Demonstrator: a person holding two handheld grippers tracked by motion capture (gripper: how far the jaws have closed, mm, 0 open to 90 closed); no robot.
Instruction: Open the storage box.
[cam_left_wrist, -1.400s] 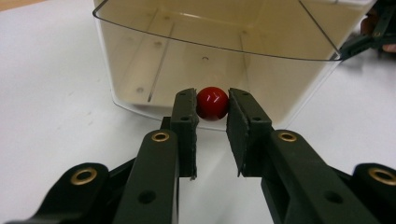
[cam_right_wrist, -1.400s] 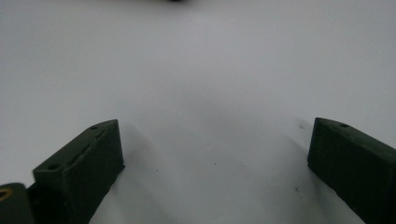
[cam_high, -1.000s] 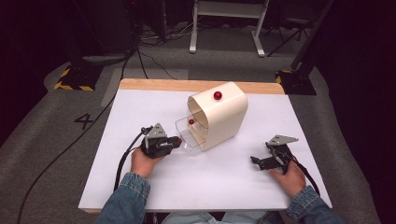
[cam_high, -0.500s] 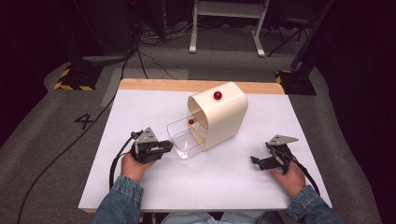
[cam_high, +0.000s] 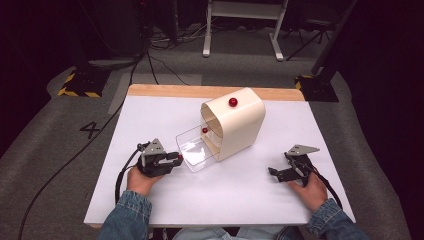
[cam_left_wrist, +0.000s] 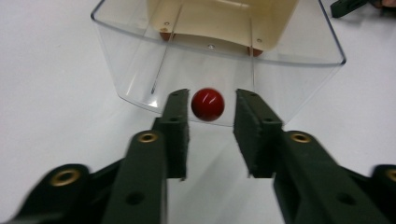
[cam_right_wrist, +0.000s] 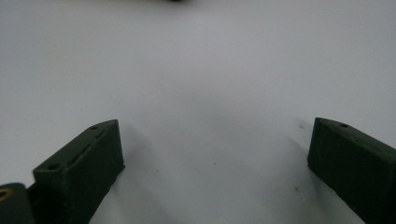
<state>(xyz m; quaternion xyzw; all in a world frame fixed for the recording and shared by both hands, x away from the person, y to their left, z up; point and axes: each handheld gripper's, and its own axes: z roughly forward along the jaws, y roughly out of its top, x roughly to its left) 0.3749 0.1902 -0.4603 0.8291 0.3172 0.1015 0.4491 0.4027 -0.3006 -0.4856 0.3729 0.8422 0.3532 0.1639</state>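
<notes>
A cream box (cam_high: 239, 123) with a rounded top stands mid-table, a red knob (cam_high: 233, 102) on its top. A clear drawer (cam_high: 196, 150) sticks out of its open front toward my left gripper (cam_high: 176, 158). A small red ball (cam_high: 204, 130) shows at the drawer's inner end. In the left gripper view the clear drawer (cam_left_wrist: 140, 70) has a red knob (cam_left_wrist: 208, 104) on its front wall. My left gripper (cam_left_wrist: 212, 105) stands open with one jaw on each side of that knob, a thin gap at each side. My right gripper (cam_high: 274, 172) rests on the table at the right, wide open (cam_right_wrist: 212, 149) over bare white surface.
The white table top (cam_high: 165, 115) has a wooden strip (cam_high: 170, 91) along its far edge. Dark floor with cables (cam_high: 150, 60) and a white stand (cam_high: 240, 30) lies beyond the table. Denim sleeves (cam_high: 125, 220) come in from the bottom.
My left gripper has drawn back toward the person, and the clear drawer has slid farther out of the cream box. The right gripper has stayed in place.
</notes>
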